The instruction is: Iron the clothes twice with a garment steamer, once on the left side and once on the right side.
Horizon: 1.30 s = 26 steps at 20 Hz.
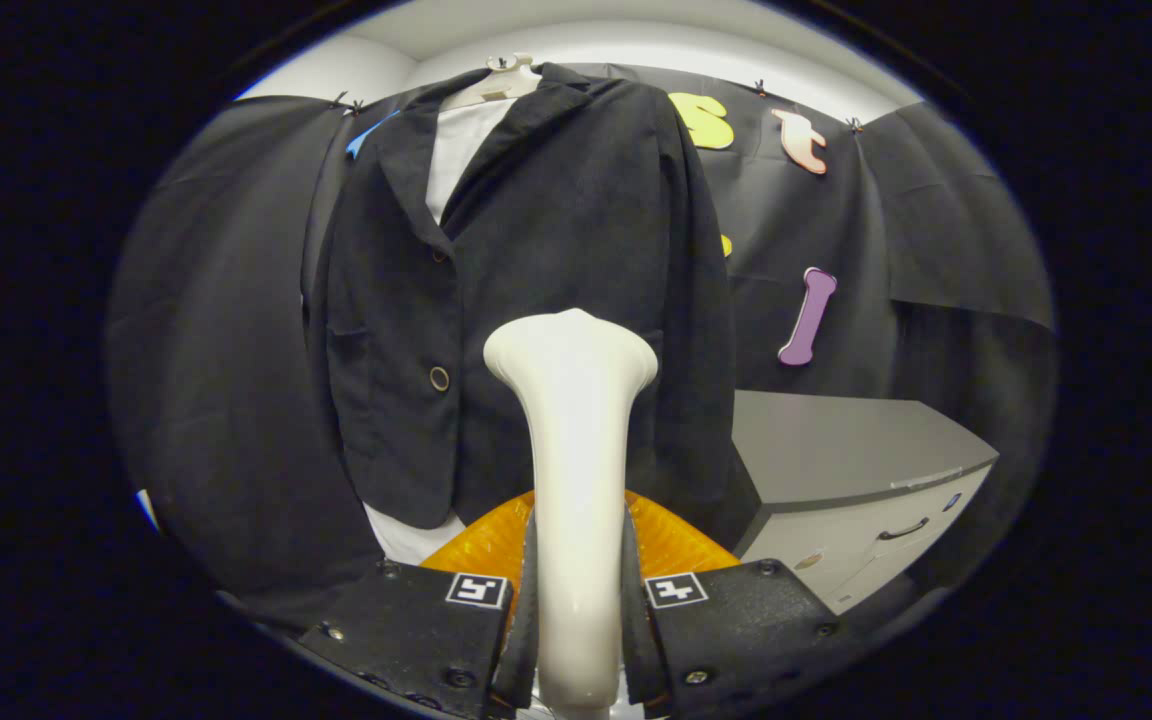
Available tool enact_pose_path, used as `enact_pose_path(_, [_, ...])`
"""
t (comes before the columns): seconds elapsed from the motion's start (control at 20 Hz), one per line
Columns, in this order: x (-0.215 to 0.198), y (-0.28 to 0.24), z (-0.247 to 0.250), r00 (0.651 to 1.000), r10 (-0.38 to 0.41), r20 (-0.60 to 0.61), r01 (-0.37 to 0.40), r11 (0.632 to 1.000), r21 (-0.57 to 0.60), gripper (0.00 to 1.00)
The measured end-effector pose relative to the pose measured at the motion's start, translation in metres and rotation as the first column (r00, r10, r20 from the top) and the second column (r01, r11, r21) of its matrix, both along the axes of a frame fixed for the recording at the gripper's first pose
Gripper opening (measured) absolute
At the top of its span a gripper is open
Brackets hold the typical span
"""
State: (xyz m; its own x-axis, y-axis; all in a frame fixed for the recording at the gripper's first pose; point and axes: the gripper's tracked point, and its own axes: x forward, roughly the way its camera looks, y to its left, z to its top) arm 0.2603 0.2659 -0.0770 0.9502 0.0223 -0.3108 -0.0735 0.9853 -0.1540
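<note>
The gripper (pixel 576 600) has its two fingers (pixel 416 630) closed on the white handle of the steamer (pixel 572 450), which rises from the bottom centre of the frame — its flared head sits in front of the lower middle of the dark jacket (pixel 556 250) hanging on a hanger (pixel 501 80) in the upper centre. From this one view I cannot tell whether either pass has been made; the head sits near the jacket's middle, so I judge both the left and right strokes may remain. A grey cabinet (pixel 836 450) stands at lower right.
</note>
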Motion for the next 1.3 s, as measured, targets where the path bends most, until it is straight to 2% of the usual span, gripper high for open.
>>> enact_pose_path(0.55, [-0.028,-0.002,-0.066,0.989,-0.028,-0.145,0.026,1.0,-0.013,0.37])
enact_pose_path(0.8, [-0.037,-0.006,-0.099,0.971,-0.06,-0.233,0.06,0.998,-0.007,0.37])
enact_pose_path(1.3, [-0.06,-0.007,-0.141,0.939,-0.093,-0.331,0.086,0.996,-0.037,0.37])
